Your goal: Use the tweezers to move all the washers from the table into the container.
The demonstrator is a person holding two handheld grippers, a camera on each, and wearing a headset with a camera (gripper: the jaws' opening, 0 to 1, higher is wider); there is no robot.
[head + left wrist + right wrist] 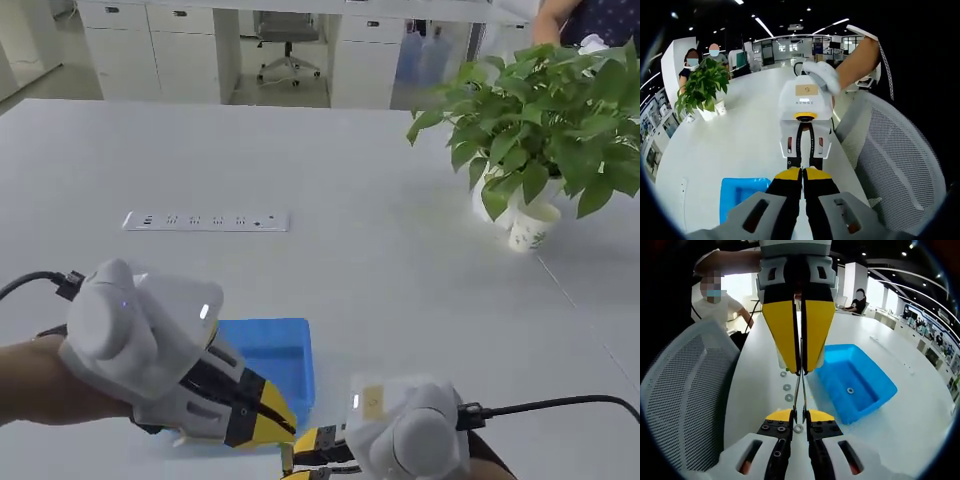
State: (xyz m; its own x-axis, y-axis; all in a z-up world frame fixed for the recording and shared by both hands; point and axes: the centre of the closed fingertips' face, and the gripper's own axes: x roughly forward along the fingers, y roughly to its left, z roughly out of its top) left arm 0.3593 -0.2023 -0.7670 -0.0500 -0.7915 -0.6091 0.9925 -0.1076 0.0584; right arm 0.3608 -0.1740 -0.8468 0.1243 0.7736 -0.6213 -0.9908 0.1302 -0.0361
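Between the yellow jaws of the left hand-held gripper (800, 371), clamped shut: the tweezers (799, 385), gripped seemingly at the joined end. Held so, probably, to steady the tool while squeezing from the other side. Facing it nose to nose, the right hand-held gripper (799, 416), jaws drawn narrow about the tweezers' two arms near the tips; placed there, by best judgement, to pinch the arms together for a pick-up. Runs straight from one hand-held gripper to the other, long axis in line with both sets of jaws, tips toward the right hand-held gripper and slightly down at the surface (755, 400). Splays a little toward that end.

Just under the right hand-held gripper's jaws, right by the tips: the nearest washer (798, 428), flat on the surface. Alongside the tweezers, between the two hand-held grippers: a row of washers (787, 387), three, loose and apart from one another. On the other side of the tweezers, just beside the left hand-held gripper: the blue container (865, 405), open side up, with a lone washer (850, 390) on its floor. Set close, presumably, to shorten each carry. Judged early in the task: one in, at least four out.

Well beyond both hand-held grippers in the head view: a power strip (205, 221) let into the surface, and farther off to the right a leafy plant (540, 120) in a white pot (530, 228).
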